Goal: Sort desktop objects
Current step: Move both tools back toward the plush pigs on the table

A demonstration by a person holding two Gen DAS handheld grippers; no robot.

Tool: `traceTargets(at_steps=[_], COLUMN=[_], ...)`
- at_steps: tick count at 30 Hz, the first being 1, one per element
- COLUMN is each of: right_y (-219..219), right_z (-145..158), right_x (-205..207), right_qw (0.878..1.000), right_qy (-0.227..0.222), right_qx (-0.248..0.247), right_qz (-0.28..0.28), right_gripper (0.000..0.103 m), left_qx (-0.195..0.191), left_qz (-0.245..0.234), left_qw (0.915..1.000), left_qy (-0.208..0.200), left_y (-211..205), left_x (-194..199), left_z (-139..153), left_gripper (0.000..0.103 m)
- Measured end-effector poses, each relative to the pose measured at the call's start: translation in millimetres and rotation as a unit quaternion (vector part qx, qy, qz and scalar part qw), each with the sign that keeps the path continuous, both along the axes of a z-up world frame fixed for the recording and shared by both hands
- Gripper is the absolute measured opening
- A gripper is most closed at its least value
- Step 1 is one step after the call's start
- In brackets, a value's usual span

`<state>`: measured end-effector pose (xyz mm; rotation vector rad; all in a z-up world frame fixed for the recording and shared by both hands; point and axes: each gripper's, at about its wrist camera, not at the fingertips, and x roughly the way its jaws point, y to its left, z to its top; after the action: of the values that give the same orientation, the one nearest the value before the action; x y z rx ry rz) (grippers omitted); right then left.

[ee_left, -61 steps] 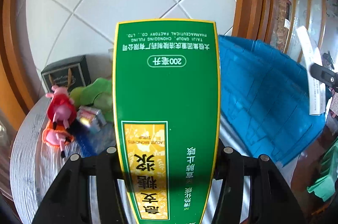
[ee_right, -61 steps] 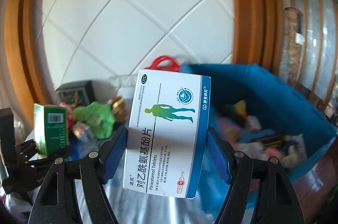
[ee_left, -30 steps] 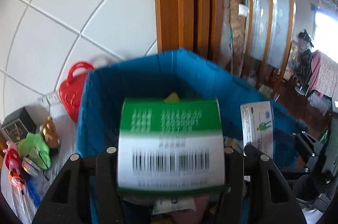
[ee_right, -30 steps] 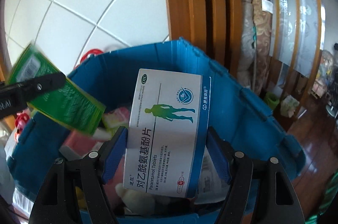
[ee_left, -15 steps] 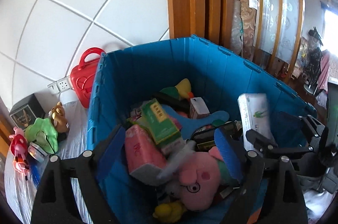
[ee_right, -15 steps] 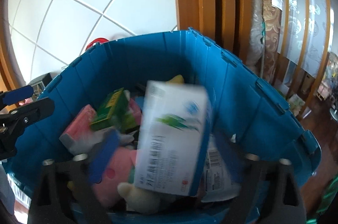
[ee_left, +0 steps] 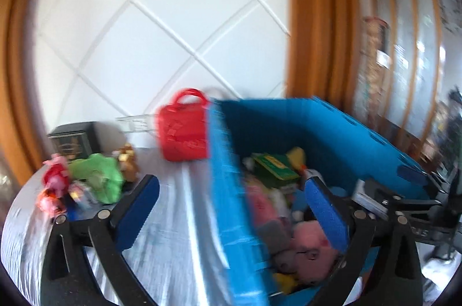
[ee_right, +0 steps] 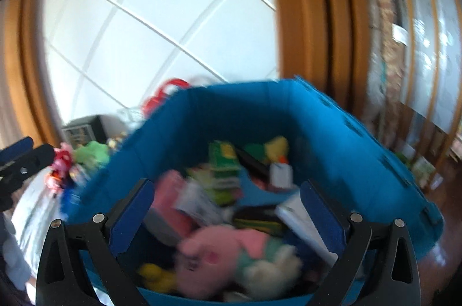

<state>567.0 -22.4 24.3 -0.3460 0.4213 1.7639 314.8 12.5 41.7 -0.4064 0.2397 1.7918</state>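
Blue bin holds green box, white box, pink plush. Left hand-held gripper straddles bin's left wall, jaws apart, nothing held. Right hand-held gripper above bin contents, jaws apart, nothing held. Red case, green toy, pink figures on counter left of bin. Frames blurred.

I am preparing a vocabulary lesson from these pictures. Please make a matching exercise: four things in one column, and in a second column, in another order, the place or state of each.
Things:
1. green box
2. red bag
3. pink plush pig
4. left gripper

Places or states:
A. open, holding nothing
B. outside the blue bin, by the wall
C. in the bin, near side
D. in the bin, further back

Pairs: 1-D, 2-B, 3-C, 4-A
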Motion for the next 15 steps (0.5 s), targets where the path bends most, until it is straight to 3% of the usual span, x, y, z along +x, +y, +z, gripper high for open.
traceTargets(at_steps=[7,15], right_y=[-21,-36], right_z=[25,24], right_x=[-93,-237], right_qw=[0.996,0.992], right_qy=[-0.013,-0.028], right_qx=[0.052,0.046], right_qz=[0.073,0.117], right_gripper=[0.103,0.103], left_qx=[0.019,-0.025], left_qz=[0.077,0.111], left_qw=[0.9966,0.9916], left_qy=[-0.024,-0.062], left_y=[-50,-111], left_x=[-88,-219], left_z=[-8,-40], left_gripper=[0.102,0.102])
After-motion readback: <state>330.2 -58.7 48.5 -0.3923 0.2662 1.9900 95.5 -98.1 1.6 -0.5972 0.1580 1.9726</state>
